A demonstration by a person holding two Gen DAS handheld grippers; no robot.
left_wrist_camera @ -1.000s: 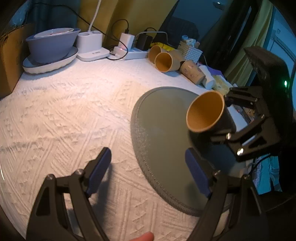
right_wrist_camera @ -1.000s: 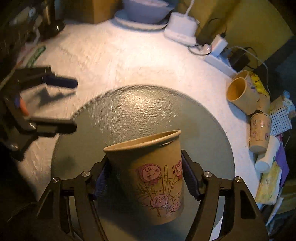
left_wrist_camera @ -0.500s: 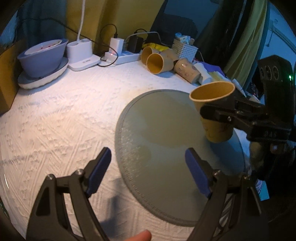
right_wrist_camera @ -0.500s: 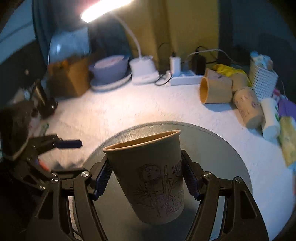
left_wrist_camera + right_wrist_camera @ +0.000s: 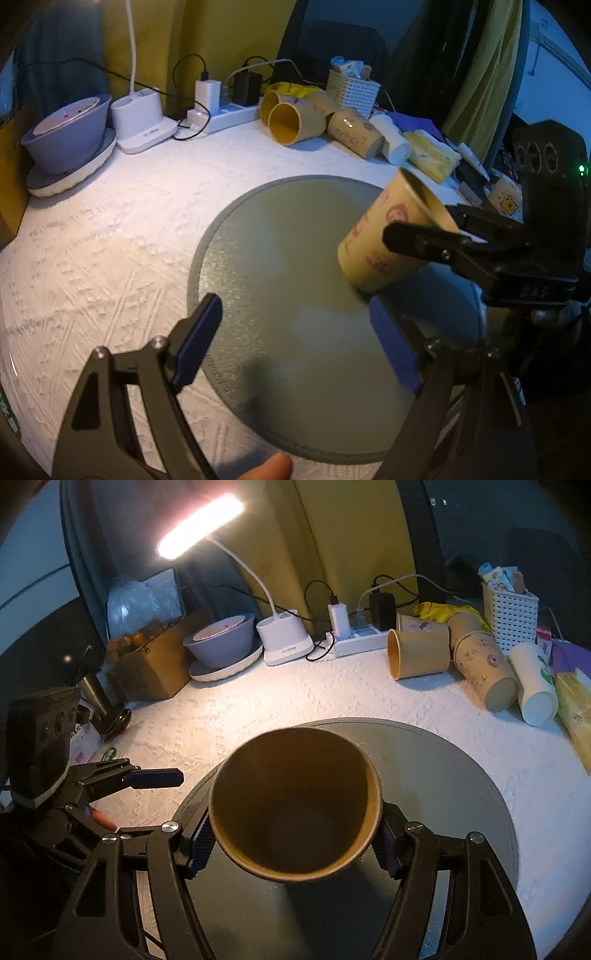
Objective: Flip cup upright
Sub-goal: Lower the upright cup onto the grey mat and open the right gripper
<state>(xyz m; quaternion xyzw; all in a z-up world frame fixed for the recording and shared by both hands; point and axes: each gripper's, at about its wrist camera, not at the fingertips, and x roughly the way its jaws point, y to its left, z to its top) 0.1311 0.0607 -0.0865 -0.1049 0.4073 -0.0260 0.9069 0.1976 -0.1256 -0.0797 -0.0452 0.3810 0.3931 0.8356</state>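
My right gripper (image 5: 291, 843) is shut on a tan paper cup (image 5: 295, 805) with cartoon prints. The cup's mouth faces the right wrist camera. In the left wrist view the cup (image 5: 384, 240) is tilted, mouth up and leaning toward the right gripper (image 5: 439, 236), with its base at or just above the round grey mat (image 5: 295, 266). My left gripper (image 5: 295, 343) is open and empty, low over the mat's near-left edge, apart from the cup. It also shows in the right wrist view (image 5: 155, 778).
Several paper cups (image 5: 295, 122) lie on their sides at the table's back. A power strip (image 5: 221, 112), a lamp base (image 5: 142, 122), stacked bowls (image 5: 68, 140), a white basket (image 5: 352, 90) and a cardboard box (image 5: 151, 668) line the back. White textured cloth (image 5: 103, 240) covers the table.
My right gripper has rotated the cup from near level to mouth tilted back toward its own camera, and lowered its base toward the mat. My left gripper stays open, shifted slightly.
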